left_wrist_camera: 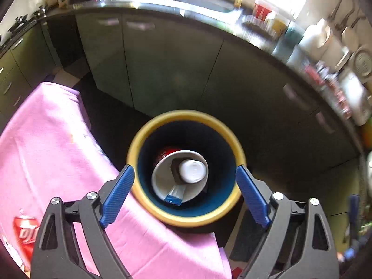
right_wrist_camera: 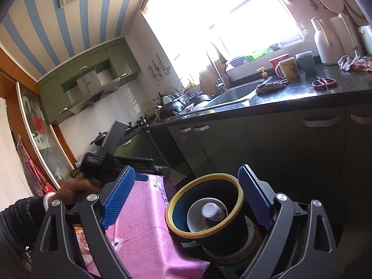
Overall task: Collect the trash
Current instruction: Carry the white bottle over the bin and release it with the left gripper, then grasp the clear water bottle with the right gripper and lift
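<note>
trash in the bin, both tools wide open

the pink-covered surface (left_wrist_camera: 53, 144) fills the lower left of the left wrist view. at lower centre sits the yellow-rimmed bin (left_wrist_camera: 186, 116), beside the surface's edge. inside it lie a white cup (left_wrist_camera: 167, 181) and a small white bottle (left_wrist_camera: 193, 171). a red wrapper (left_wrist_camera: 24, 230) lies on the surface at far lower left. the left tool (left_wrist_camera: 184, 169) hangs over the bin, spread wide, holding nothing. the right tool (right_wrist_camera: 186, 174) is likewise wide open and empty.
</note>
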The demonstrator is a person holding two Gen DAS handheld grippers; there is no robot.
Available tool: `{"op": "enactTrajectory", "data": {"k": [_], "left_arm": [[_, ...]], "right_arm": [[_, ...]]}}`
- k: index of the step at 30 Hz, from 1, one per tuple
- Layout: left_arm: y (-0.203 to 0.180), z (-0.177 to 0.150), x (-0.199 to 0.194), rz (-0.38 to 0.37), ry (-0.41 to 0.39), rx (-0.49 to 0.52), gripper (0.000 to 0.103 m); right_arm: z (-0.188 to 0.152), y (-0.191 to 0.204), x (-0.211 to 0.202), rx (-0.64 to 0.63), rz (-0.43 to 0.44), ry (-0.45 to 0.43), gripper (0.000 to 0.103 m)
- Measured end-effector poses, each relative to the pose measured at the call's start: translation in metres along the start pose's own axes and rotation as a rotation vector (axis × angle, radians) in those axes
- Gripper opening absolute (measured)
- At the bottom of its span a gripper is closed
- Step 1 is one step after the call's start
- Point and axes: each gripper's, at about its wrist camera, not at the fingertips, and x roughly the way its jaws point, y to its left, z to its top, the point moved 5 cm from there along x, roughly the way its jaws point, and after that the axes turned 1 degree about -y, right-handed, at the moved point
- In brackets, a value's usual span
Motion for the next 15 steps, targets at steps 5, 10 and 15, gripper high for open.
{"op": "enactTrajectory", "data": {"k": [5, 10, 15], "left_arm": [[0.041, -0.017, -0.111, 0.011, -0.194, -0.007, 0.090], [0.102, -0.063, -0.211, 0.139, -0.393, -0.059, 0.093], [0.173, -0.123, -0.276, 0.275, -0.562, -0.173, 0.096]], "right_arm": [[-0.008, 0.024, 0.014, -0.040, 0.040, 0.048, 0.090], [-0.023, 0.061, 0.033, -0.082, 0.101, 0.112, 0.090], [-0.045, 0.109, 0.056, -0.141, 0.182, 0.217, 0.090]]}}
